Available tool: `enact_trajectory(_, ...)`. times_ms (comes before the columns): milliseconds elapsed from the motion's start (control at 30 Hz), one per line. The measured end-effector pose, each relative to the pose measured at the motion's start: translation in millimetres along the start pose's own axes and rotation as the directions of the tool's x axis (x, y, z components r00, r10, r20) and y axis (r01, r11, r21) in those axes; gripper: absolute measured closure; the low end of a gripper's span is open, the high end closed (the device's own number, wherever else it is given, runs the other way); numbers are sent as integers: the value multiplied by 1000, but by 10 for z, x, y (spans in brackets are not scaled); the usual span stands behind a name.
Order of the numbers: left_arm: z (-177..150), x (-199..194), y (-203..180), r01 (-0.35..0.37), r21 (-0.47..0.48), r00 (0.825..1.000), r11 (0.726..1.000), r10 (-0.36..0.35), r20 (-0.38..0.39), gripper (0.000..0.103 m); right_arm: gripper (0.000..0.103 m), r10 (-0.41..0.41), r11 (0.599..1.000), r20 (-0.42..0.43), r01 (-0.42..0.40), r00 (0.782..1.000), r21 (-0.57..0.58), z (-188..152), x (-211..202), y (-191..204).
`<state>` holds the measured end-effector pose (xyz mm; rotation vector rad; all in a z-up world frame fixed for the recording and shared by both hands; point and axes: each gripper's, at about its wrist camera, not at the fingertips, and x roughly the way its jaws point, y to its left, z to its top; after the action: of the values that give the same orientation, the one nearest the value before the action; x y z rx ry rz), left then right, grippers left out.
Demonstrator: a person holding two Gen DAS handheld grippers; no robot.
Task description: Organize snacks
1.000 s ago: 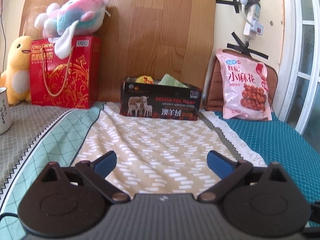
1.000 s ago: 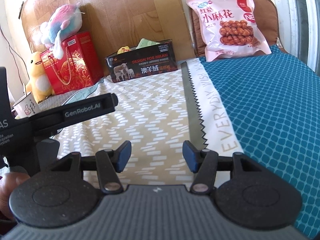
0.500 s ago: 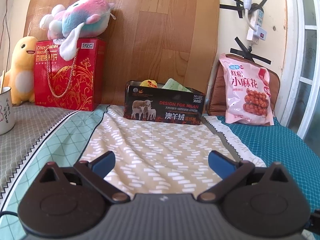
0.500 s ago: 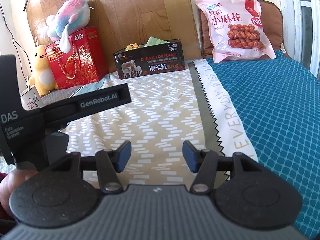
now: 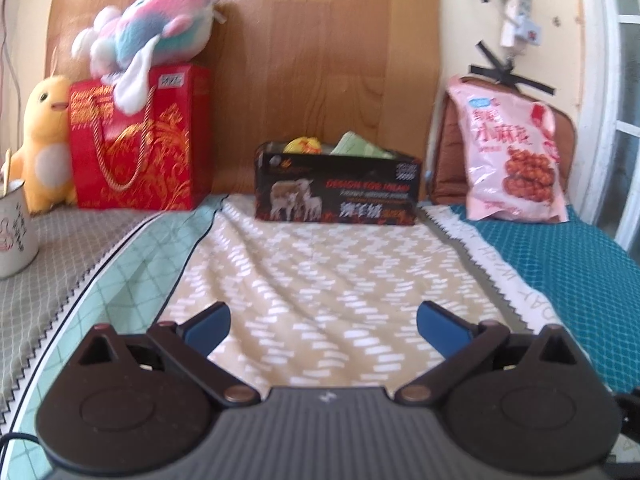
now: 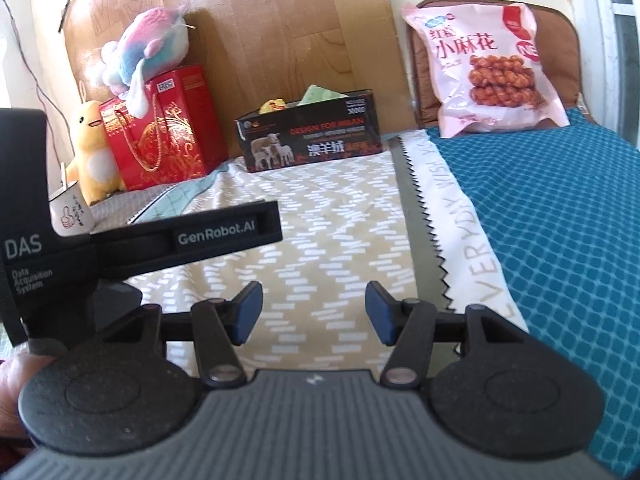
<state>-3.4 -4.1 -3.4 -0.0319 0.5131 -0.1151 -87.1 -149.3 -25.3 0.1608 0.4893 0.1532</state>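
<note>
A black open box (image 5: 338, 190) with yellow and green snack packs inside stands at the far end of the bed against the wooden headboard; it also shows in the right wrist view (image 6: 308, 136). A pink snack bag (image 5: 514, 160) leans upright on a brown cushion at the far right; it also shows in the right wrist view (image 6: 496, 68). My left gripper (image 5: 324, 326) is open and empty over the beige cloth, well short of the box. My right gripper (image 6: 314, 312) is open and empty, beside the left gripper's body (image 6: 140, 240).
A red gift box (image 5: 136, 140) with a plush toy (image 5: 148, 44) on top stands at the far left, next to a yellow duck plush (image 5: 44, 140). A white mug (image 5: 14, 232) sits at the left edge. A window frame (image 5: 608, 100) borders the right.
Both views have shifted slightly forward toward the headboard; the box and the pink bag look nearer. Both grippers stay open and empty.
</note>
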Motion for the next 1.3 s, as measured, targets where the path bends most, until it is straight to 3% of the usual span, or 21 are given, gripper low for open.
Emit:
enact_trajectory(167, 6, 78, -44, -39, 27, 998, 999, 40, -50, 1, 43, 35, 998, 2, -35, 999, 49, 5, 30, -232)
enact_trajectory(267, 9, 111, -105, -62, 68, 996, 996, 66, -64, 1, 43, 59, 998, -4, -58, 998, 23, 92, 114, -330)
enact_trajectory(400, 7, 124, -124, -119, 82, 990, 989, 125, -66, 1, 38, 81, 996, -14, -82, 997, -19, 230, 294, -388)
enact_trajectory(533, -1, 104, -137, -195, 80, 979, 977, 200, -48, 1, 35, 127, 992, -13, -127, 992, 16, 184, 377, -469)
enact_trajectory(733, -3, 78, -151, -276, 78, 960, 958, 278, -26, 1, 30, 175, 984, 24, -176, 984, 7, 175, 291, -489)
enact_trajectory(900, -9, 41, -115, -301, 59, 953, 952, 302, -5, 1, 29, 178, 982, 43, -181, 983, 51, 183, 289, -567)
enact_trajectory(1300, -23, 11, -177, -278, 108, 961, 955, 276, 31, 1, 27, 119, 989, 89, -126, 989, 77, 167, 237, -597)
